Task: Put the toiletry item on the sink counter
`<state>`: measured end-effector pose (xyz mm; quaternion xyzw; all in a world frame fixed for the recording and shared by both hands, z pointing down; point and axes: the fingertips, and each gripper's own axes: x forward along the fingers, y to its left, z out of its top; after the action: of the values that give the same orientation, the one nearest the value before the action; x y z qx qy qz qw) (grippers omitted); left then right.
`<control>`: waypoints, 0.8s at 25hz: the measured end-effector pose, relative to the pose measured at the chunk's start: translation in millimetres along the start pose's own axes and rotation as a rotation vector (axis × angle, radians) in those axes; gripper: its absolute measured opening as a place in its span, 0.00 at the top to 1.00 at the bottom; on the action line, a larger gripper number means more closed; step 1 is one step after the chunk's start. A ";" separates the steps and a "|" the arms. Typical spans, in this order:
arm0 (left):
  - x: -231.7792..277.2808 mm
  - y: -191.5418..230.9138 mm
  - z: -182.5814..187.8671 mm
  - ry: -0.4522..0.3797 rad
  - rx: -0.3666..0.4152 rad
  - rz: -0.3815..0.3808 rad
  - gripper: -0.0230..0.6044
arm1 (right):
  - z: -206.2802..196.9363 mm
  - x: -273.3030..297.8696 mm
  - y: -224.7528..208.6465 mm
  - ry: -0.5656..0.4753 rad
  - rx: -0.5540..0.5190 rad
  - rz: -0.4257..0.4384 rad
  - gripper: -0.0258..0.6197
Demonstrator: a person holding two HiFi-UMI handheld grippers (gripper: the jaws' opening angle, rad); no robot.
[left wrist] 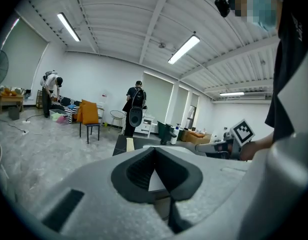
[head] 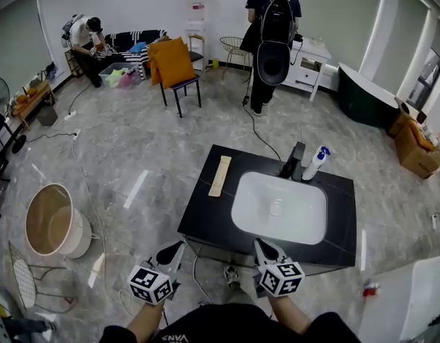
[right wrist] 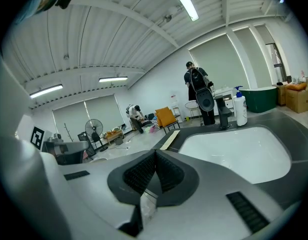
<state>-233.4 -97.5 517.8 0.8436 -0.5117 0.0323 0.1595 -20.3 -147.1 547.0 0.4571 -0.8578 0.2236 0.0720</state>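
- The basin (head: 302, 224) set into the sink counter (head: 206, 220) holds only its drain as far as we can see.
- The pump bottle (head: 315, 163), white with a blue top, stands upright at the counter's back edge, just beside the faucet (head: 293, 161).
- A pale flat strip (head: 220, 176) lies on the counter's left part, apart from the basin.
- A round tub (head: 52, 220) sits on the floor well left of the counter, its inside bare.
- The left gripper (head: 179, 248) and right gripper (head: 261, 246) hang by the counter's near edge, both with jaws pressed together, gripping nothing.
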 end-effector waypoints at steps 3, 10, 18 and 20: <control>-21.0 -6.8 -1.8 -0.016 -0.002 -0.009 0.95 | -7.3 -8.2 14.7 -0.004 0.004 0.008 0.96; -59.6 -21.0 -20.0 0.020 0.033 -0.011 0.95 | -23.5 -26.4 39.9 -0.006 -0.004 0.009 0.96; -83.7 -23.4 -28.8 0.025 0.073 0.005 0.95 | -38.5 -42.9 58.4 0.012 -0.016 -0.015 0.96; -87.1 -24.9 -29.9 0.023 0.078 0.002 0.95 | -41.1 -46.7 58.8 0.015 -0.017 -0.030 0.96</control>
<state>-249.7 -3.6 521.3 0.8482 -0.5091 0.0621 0.1323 -44.9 -65.1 549.6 0.4677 -0.8521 0.2187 0.0857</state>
